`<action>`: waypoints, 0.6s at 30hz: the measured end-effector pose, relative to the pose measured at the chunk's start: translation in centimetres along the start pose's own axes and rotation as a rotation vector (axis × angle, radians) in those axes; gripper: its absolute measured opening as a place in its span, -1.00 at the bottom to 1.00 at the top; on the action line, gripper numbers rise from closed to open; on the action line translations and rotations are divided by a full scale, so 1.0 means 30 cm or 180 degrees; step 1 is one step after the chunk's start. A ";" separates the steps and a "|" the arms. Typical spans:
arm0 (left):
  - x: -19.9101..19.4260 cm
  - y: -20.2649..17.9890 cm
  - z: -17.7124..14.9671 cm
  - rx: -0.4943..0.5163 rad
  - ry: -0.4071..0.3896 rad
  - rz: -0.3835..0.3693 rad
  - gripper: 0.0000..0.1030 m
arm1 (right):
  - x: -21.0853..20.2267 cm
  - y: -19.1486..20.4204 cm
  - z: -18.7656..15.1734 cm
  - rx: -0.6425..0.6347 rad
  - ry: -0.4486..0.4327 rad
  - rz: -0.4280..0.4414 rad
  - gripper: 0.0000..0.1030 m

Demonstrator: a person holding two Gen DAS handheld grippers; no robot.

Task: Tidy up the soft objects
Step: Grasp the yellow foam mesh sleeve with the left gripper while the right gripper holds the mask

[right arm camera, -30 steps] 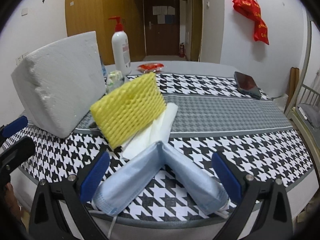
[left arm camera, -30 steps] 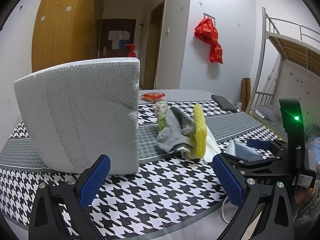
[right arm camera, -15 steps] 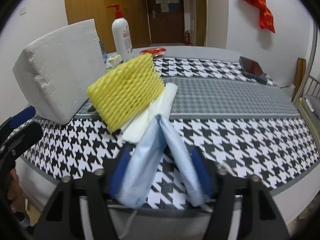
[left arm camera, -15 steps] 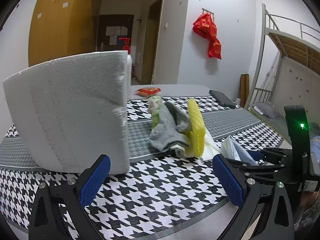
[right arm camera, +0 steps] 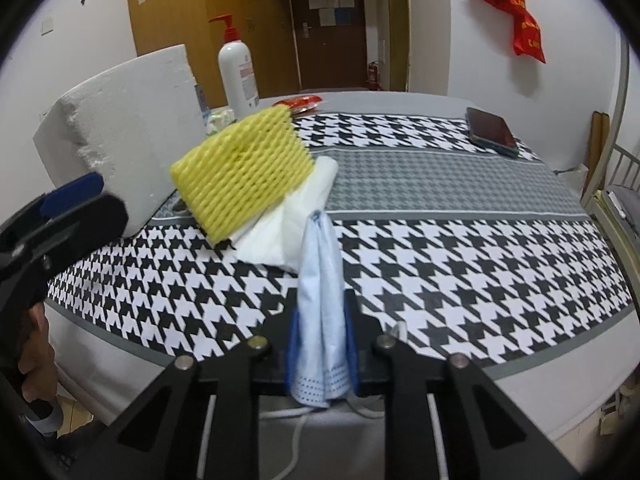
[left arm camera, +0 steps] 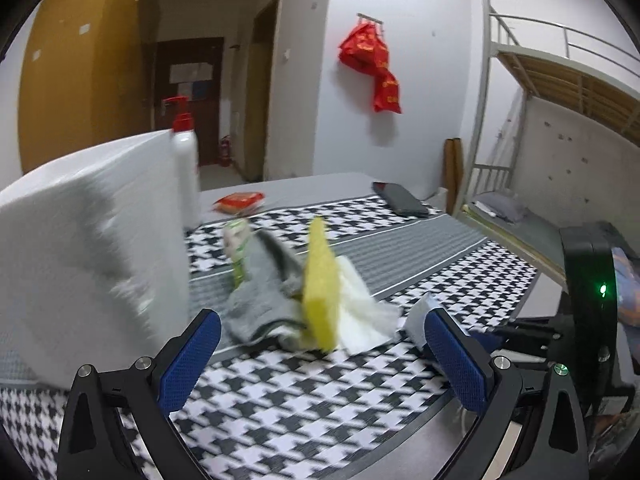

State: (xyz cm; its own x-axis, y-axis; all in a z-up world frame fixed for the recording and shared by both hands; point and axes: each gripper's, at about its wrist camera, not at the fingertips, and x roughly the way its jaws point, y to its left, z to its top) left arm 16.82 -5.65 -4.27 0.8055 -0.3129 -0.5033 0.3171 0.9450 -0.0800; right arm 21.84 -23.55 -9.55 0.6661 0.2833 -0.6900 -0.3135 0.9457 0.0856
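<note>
Fingers of the right gripper (right arm camera: pixel 320 344) are closing on the blue face mask (right arm camera: pixel 320 304), folded upright between the pads at the near tabletop edge, pads already pressing its sides; its ear loops hang below the fingers. Left gripper (left arm camera: pixel 320 360) has its fingers wide apart, nothing between them, hovering over the near edge of the houndstooth cloth (left arm camera: pixel 280 400) on the tabletop. Straight ahead of the left gripper: grey sock (left arm camera: pixel 264 300) bunched against the yellow foam net (left arm camera: pixel 320 284), which stands on edge; white tissue (left arm camera: pixel 360 312) lies under and right of the net. From the right wrist view the net (right arm camera: pixel 244 168) leans tilted over the tissue (right arm camera: pixel 296 216), and the tissue touches the far tip of the mask. Large white foam block (right arm camera: pixel 128 148) stands on the left, just beside the pile, blocking the left side. Behind it, white pump bottle (right arm camera: pixel 238 76) with a red pump, and a small green-white packet (left arm camera: pixel 236 240) next to the sock. Red snack packet (left arm camera: pixel 240 202) sits farther back on the bare grey tabletop. Dark phone (right arm camera: pixel 492 132) lies far right, well apart from the rest. Bunk bed frame (left arm camera: pixel 560 80) on the right, red bag (left arm camera: pixel 372 64) hanging on the far wall.
</note>
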 end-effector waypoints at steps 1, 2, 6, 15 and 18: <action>0.011 -0.010 0.008 0.0039 0.0013 -0.0008 0.98 | 0.000 -0.006 -0.002 0.0027 -0.0004 0.0013 -0.54; 0.019 -0.016 0.014 0.0066 0.0012 -0.0025 0.98 | -0.002 -0.010 -0.005 0.0044 -0.0011 0.0019 -0.54; 0.064 -0.022 0.031 0.0116 0.0101 -0.0093 0.76 | -0.005 -0.020 -0.012 0.0069 -0.0040 0.0040 -0.54; 0.172 0.001 0.046 0.0016 0.0348 -0.0019 0.51 | -0.009 -0.038 -0.021 0.0095 -0.0079 0.0094 -0.54; 0.196 0.001 0.040 0.0004 0.0423 -0.0045 0.38 | -0.011 -0.042 -0.024 0.0110 -0.0089 0.0128 -0.54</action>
State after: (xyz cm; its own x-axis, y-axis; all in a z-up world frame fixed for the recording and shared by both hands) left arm 22.17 -7.57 -6.21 0.7275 -0.3107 -0.6117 0.3286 0.9405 -0.0868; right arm 21.53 -24.96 -9.96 0.6723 0.3251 -0.6651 -0.3171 0.9383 0.1381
